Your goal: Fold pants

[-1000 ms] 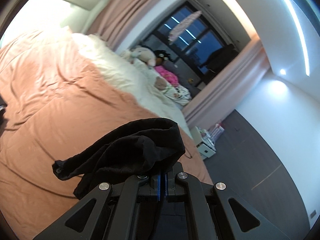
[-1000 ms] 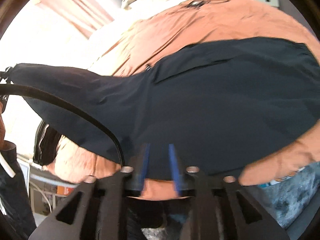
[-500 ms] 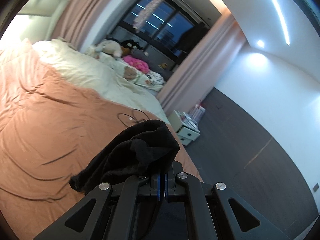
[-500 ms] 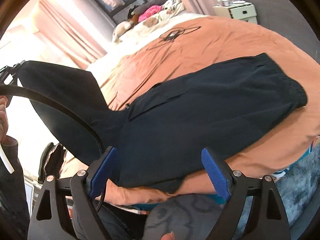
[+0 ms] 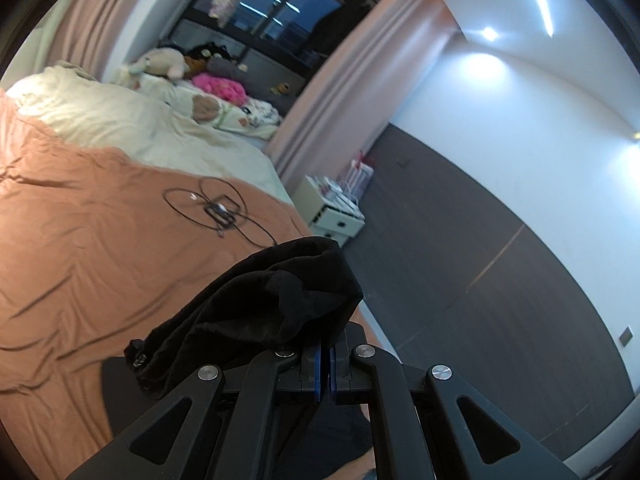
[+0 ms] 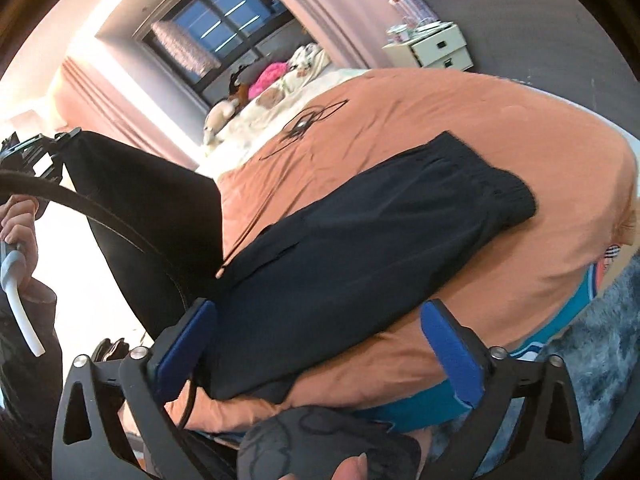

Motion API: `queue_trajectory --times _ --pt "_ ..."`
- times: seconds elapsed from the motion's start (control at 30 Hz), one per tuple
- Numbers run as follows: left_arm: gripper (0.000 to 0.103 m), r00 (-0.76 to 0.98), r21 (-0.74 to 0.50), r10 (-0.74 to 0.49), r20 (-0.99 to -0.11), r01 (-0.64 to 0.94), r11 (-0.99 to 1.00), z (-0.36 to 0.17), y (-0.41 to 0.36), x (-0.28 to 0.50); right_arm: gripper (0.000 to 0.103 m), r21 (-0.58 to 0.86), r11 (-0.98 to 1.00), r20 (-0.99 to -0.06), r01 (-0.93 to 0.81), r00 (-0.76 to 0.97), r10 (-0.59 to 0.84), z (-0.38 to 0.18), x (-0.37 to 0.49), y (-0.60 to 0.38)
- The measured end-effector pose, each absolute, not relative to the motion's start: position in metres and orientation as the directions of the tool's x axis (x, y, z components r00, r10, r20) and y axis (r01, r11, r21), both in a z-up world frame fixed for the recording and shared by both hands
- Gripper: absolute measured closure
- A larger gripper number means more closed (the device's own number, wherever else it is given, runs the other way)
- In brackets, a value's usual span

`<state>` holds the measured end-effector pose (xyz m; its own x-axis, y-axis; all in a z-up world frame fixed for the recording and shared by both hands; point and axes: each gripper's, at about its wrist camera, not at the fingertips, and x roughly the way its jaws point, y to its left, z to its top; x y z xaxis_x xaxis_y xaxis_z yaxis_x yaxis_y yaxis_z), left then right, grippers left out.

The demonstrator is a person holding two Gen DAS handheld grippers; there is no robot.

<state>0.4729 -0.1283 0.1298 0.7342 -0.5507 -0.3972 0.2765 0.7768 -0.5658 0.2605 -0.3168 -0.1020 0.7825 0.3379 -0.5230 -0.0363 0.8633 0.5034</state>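
Note:
Dark navy pants lie across the orange bedspread, waistband at the right near the bed's edge. Their leg end is lifted at the left, hanging from my left gripper. In the left wrist view my left gripper is shut on bunched black fabric of the pants, held above the bed. My right gripper is open and empty, its blue pads apart, just off the near edge of the pants.
A black cable with a small device lies on the orange bedspread. Cream bedding and stuffed toys are at the far end. A white nightstand stands by the curtain. A grey rug lies beside the bed.
My right gripper has opened, let go of the pants and drawn back from them. My left gripper has carried the leg end across the bed, staying shut.

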Motion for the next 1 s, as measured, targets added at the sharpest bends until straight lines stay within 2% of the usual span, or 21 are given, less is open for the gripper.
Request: queue_trajectory --times 0.43,0.9,1.0 --pt "0.101 0.625 -0.558 -0.614 -0.482 0.321 0.765 0.087 -0.240 0.507 0.000 0.562 0.827 -0.525 0.034 0.786 0.325 -0.113 0.248 -0.347" --pt "0.101 0.416 -0.580 -0.686 -0.597 0.366 0.727 -0.009 -0.356 0.512 0.000 0.576 0.810 -0.533 0.108 0.801 0.272 -0.116 0.251 -0.384" --pt "0.099 0.355 -0.569 -0.688 -0.633 0.388 0.725 -0.029 -0.382 0.503 0.007 0.569 0.811 -0.538 0.139 0.808 0.240 -0.114 0.248 -0.391"
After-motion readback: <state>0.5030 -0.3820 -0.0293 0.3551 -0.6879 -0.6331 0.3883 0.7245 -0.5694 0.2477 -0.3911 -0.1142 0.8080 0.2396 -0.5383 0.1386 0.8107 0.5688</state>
